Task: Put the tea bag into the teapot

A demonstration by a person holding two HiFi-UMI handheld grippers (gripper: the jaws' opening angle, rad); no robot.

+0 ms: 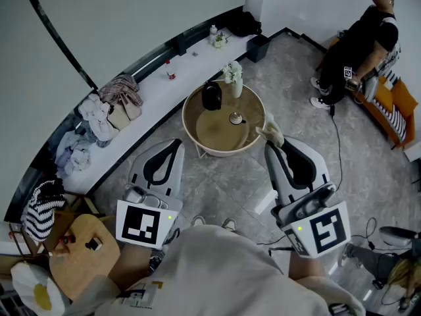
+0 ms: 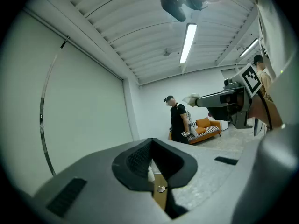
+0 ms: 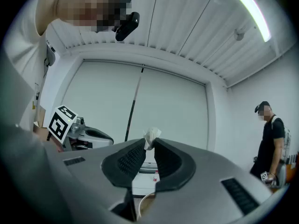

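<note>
A black teapot [image 1: 211,97] stands at the back of a round wooden table [image 1: 191,133], with a white vase of flowers [image 1: 233,79] beside it and a small round lid-like piece [image 1: 235,118] in the middle. My right gripper [image 1: 268,143] hovers at the table's right edge, held level and shut on a pale tea bag [image 1: 271,132]. In the right gripper view the tea bag [image 3: 151,136] pokes up from between the gripper's [image 3: 148,146] tips. My left gripper [image 1: 176,143] is short of the table's left side, its jaws [image 2: 152,143] together with nothing in them.
A white ledge [image 1: 164,87] along the curved wall carries clothes and bags [image 1: 112,110] and a small red bottle [image 1: 170,73]. A person in black [image 1: 365,38] is by an orange sofa [image 1: 395,101] at the right. A wooden stool [image 1: 79,255] stands at lower left.
</note>
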